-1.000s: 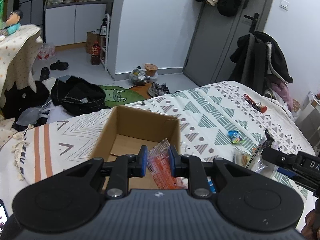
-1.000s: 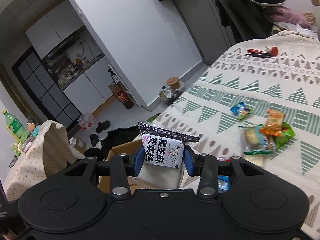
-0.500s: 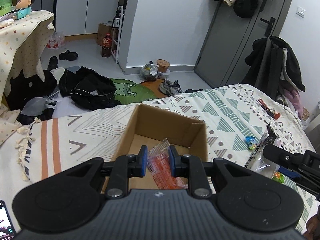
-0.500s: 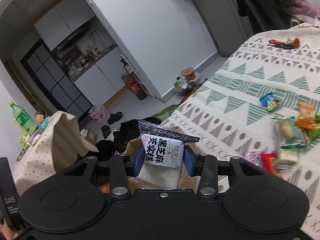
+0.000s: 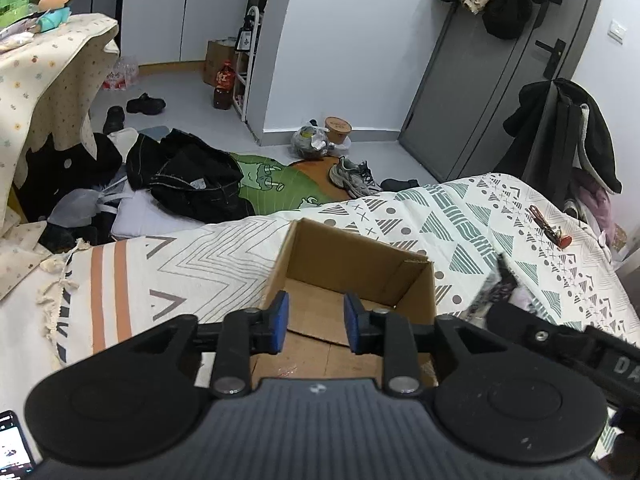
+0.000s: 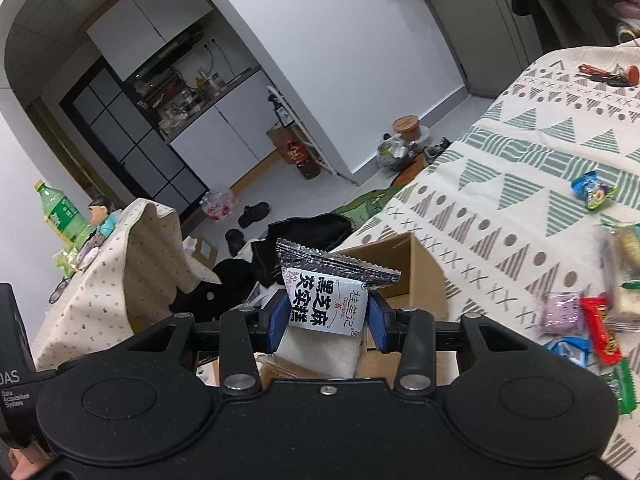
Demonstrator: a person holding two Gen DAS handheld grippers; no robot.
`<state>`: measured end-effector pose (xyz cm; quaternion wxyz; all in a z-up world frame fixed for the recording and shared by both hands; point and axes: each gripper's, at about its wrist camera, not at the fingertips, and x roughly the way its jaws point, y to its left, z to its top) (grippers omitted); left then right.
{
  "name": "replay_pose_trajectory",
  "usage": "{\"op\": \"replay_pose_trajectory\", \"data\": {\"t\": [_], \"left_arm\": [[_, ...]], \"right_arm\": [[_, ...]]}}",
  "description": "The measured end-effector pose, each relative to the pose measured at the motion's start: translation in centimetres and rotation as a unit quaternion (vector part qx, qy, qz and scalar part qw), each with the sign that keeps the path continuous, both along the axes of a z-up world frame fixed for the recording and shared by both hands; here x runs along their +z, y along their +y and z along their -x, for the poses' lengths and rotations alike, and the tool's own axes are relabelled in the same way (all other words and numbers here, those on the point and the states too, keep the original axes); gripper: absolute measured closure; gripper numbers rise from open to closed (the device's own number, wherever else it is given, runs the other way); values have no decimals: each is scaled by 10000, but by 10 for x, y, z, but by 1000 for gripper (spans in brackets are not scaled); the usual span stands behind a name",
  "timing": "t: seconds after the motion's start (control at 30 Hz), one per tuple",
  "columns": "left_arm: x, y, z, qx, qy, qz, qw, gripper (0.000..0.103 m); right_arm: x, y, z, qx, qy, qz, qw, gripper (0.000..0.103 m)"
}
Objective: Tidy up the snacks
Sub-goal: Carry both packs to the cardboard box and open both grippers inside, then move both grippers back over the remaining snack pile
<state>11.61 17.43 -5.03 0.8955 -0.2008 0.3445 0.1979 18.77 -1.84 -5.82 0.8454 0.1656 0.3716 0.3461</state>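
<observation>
Left wrist: left gripper [image 5: 314,322] opening, empty.

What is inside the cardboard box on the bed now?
In the left wrist view, the cardboard box shows mostly bare brown floor, with a small pinkish scrap near the front. The left hand-held gripper covers its nearest part, so anything there cannot be seen.

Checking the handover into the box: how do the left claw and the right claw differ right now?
The left claw has nothing between its blue pads, while the right claw has a white packet between its pads. The left claw is seen over the box floor, while the packet blocks most of the right claw's view of the box. Both claws are opening, and both are at the box.
</observation>
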Motion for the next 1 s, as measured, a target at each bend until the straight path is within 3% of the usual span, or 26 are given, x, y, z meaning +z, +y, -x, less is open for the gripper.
{"op": "replay_pose_trajectory", "data": {"t": [0.07,0.13,0.27,0.4,0.6,1.0], "left_arm": [[2,4,3,39,54,17,10000,67],[5,7,7,76,112,12,9999,59],[11,9,13,43,215,7,9998,55],[16,8,19,30,340,-5,9994,46],[27,-2,30,-62,280,-36,9996,31],[48,-27,54,-194,18,-89,9998,4]], "right_arm": [[-1,-4,2,16,15,-44,10000,48],[1,-11,4,-70,-16,-18,10000,45],[8,-26,6,-218,0,17,9998,36],[18,-38,17,-319,-220,230,9990,22],[31,-50,29,-386,-449,409,9974,10],[50,-79,41,-495,-498,639,9955,1]]}}
